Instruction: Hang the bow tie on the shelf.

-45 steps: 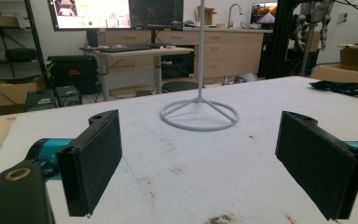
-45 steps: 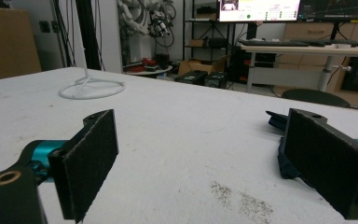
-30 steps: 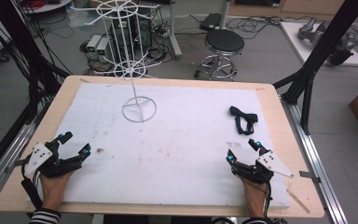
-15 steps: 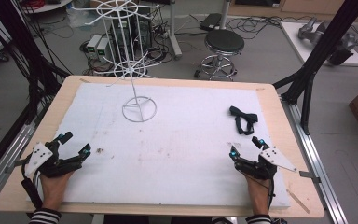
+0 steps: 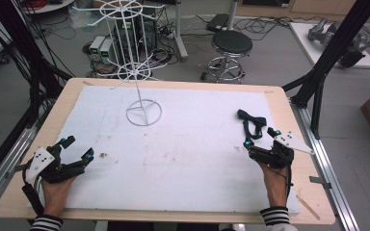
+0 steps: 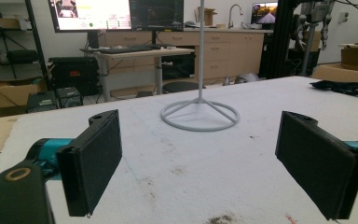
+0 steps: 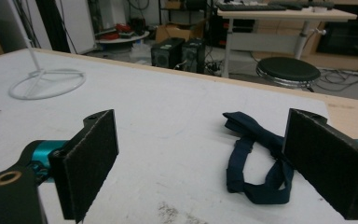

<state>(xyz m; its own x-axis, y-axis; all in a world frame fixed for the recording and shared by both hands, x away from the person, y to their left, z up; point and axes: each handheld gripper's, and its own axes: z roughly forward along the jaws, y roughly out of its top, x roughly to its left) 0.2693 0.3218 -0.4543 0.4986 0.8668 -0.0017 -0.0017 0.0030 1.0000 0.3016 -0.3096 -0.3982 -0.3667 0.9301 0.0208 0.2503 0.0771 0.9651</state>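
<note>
Navy strap [image 5: 251,124] lies by the table's right edge, just ahead of the right gripper [image 5: 260,138] (jaws spread, likely lined up to grab it). Left gripper [image 5: 77,147] rests apart, jaws also spread.

The right gripper [image 5: 261,138] has moved forward over the last second, from near the table's front edge up to the dark strap [image 5: 251,122]. Its spread jaws now sit just short of the strap's near loop; in the right gripper view the strap [image 7: 256,161] lies between them.
</note>
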